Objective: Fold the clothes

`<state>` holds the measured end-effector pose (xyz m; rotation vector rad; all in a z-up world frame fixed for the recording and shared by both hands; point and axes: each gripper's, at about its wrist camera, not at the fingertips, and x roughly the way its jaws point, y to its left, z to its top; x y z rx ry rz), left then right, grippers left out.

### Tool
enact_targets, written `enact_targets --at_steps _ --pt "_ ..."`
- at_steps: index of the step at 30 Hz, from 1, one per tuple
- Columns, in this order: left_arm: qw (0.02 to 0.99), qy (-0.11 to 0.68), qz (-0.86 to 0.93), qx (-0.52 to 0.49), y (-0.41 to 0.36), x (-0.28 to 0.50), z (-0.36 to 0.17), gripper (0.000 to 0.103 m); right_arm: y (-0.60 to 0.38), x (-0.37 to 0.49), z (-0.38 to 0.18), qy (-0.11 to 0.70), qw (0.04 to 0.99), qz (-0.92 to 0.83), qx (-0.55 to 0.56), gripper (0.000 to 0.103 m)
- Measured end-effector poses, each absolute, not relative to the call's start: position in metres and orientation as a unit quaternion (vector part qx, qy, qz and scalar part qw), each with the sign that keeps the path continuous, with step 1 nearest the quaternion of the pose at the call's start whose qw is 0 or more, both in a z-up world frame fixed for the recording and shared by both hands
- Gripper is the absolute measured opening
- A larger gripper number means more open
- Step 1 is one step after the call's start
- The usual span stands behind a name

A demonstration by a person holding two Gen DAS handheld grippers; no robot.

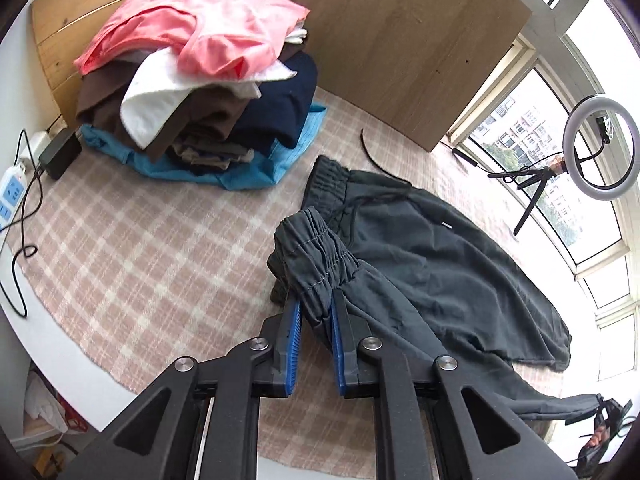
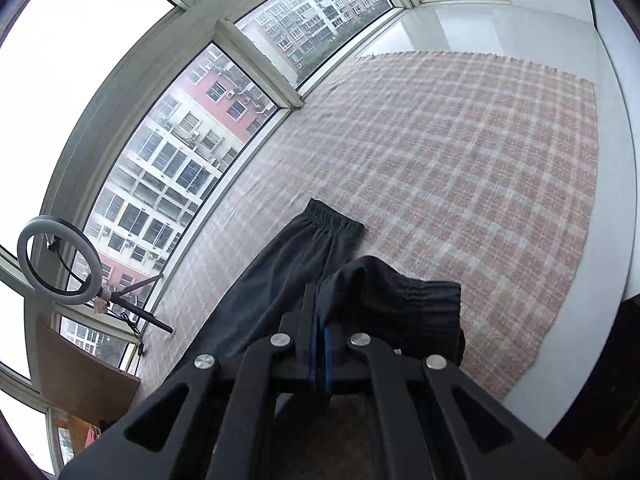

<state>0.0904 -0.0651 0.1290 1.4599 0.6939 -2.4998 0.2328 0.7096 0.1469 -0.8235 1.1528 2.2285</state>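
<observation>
Left gripper [image 1: 316, 312] pinches the gathered elastic waistband [image 1: 320, 248] of a pair of dark grey trousers [image 1: 440, 264], its blue-padded jaws closed narrowly on a bunched fold of the band and lifting that corner clear of the pink plaid cloth [image 1: 140, 248]. Right gripper [image 2: 320, 320], we see in its own view, is clamped tight on more of the same dark fabric, a ribbed elastic section [image 2: 420, 300] draped over its right finger; whether that is a leg cuff or another part of the band we cannot tell. The trousers lie spread across the plaid cloth, the drawstring end [image 1: 332, 184] toward the wooden board [image 1: 400, 48], one leg [image 2: 288, 264] running out toward the window. A stack of folded clothes [image 1: 200, 80], pink on top, sits well apart at the far left, beside a power strip [image 1: 12, 196]; a ring light [image 1: 600, 148] stands by the window.

We judge the garment light, soft and limp: it will sag and crease wherever it is unsupported, and thin cloth could slip from a shallow pinch. The thick elastic band and cuffs look like the surest holds, since they bunch firmly between the pads.
</observation>
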Motion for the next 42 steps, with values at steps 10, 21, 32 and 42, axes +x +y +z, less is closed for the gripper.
enact_targets --at_steps 10,21,32,42 --pt "0.075 0.203 -0.835 0.506 -0.073 -0.018 0.131 0.012 0.719 0.093 0.149 0.372 0.273 0.815 -0.352 0.002" --pt "0.104 0.167 -0.792 0.577 -0.062 -0.154 0.050 0.017 0.736 -0.037 0.052 0.339 0.324 0.761 -0.449 0.002" --pt "0.080 0.122 -0.788 0.598 -0.067 -0.159 0.063 0.048 0.770 0.033 0.066 0.408 0.207 0.796 -0.397 0.036" --pt "0.077 0.070 -0.796 0.596 -0.054 -0.121 0.084 0.051 0.765 0.067 0.037 0.379 0.189 0.798 -0.430 0.036"
